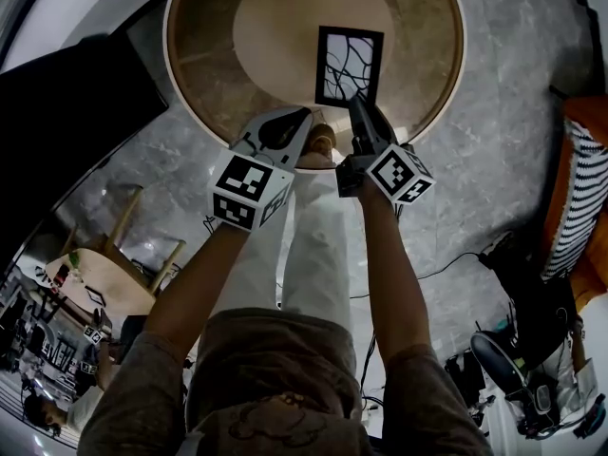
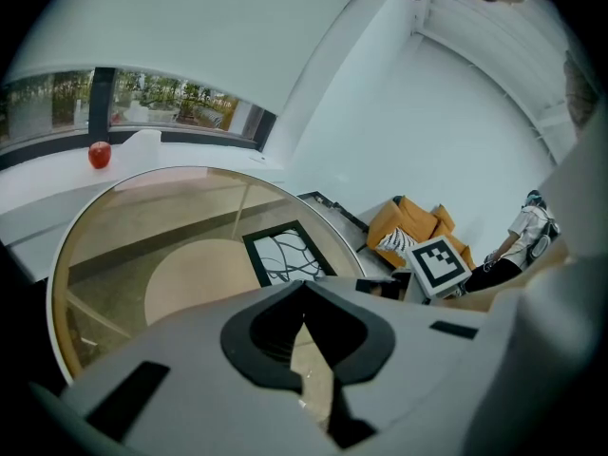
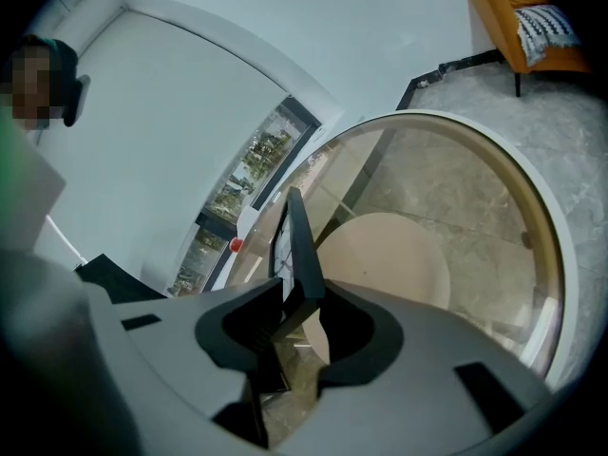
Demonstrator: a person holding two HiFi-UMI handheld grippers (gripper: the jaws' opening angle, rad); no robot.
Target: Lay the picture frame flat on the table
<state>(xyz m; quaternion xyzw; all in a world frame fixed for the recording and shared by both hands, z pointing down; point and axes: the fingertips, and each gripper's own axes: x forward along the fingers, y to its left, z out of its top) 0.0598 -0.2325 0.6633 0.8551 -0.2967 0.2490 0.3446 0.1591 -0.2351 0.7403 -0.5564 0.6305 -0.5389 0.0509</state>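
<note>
A black-edged picture frame [image 1: 349,65] with a white, black-lined picture lies on the round glass table [image 1: 180,84], face up, near the table's front edge. My right gripper [image 1: 355,104] is at the frame's near right corner. In the right gripper view the frame's black edge [image 3: 297,236] runs between the jaws of this gripper [image 3: 302,288], which stand apart around it and are open. My left gripper [image 1: 306,115] hovers just left of the frame, over the table's rim. Its jaws [image 2: 304,288] meet at the tips with nothing in them. From there the frame [image 2: 288,253] shows flat on the glass [image 2: 142,217].
A beige round base [image 1: 285,17] shows through the glass. A small red thing [image 2: 99,154] sits on the window sill beyond the table. An orange armchair with a striped cushion [image 1: 581,188] stands to the right, and a small wooden table [image 1: 104,264] is on the floor at the left.
</note>
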